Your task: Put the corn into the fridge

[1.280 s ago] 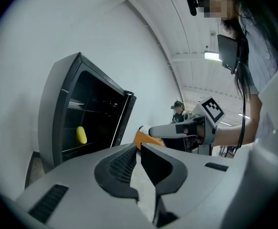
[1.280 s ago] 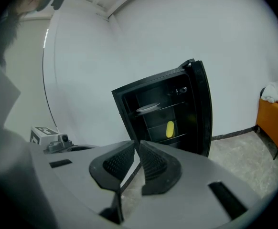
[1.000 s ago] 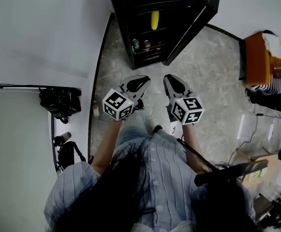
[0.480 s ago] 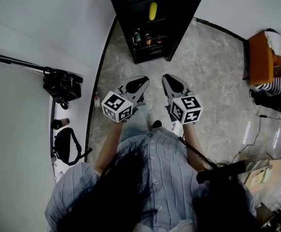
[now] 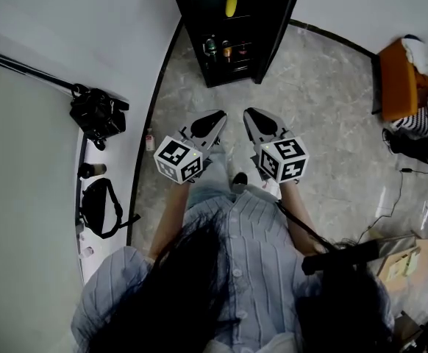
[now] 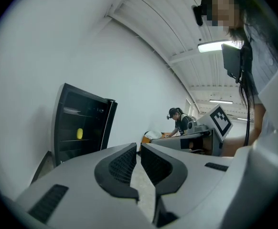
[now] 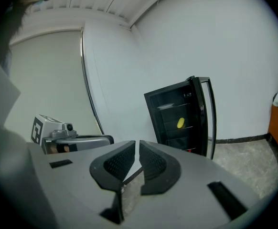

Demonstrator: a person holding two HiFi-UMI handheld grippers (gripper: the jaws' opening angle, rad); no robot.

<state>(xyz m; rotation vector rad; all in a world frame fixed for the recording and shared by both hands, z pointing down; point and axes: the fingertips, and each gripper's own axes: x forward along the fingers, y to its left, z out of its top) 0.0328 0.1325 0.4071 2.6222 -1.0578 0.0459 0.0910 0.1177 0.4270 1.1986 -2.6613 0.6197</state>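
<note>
head view, corn (image 5: 231,5) in open fridge (image 5: 190,28), long axis seemingly upright

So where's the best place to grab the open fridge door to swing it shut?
I'd grip the fridge door at its free vertical edge, the one farthest from the hinge. It stands swung wide open, nearly edge-on toward you, so probably come at its outer face from the right.

1. Soft, even indoor light; ceiling strip lamps (image 6: 217,46) glare white in my left gripper view; shadows on the floor (image 5: 309,123) are faint.
2. All views bulge fisheye, with dark vignetted corners.
3. The fridge (image 5: 254,17) interior is dim; my jaws, close up, look slightly soft.
</note>
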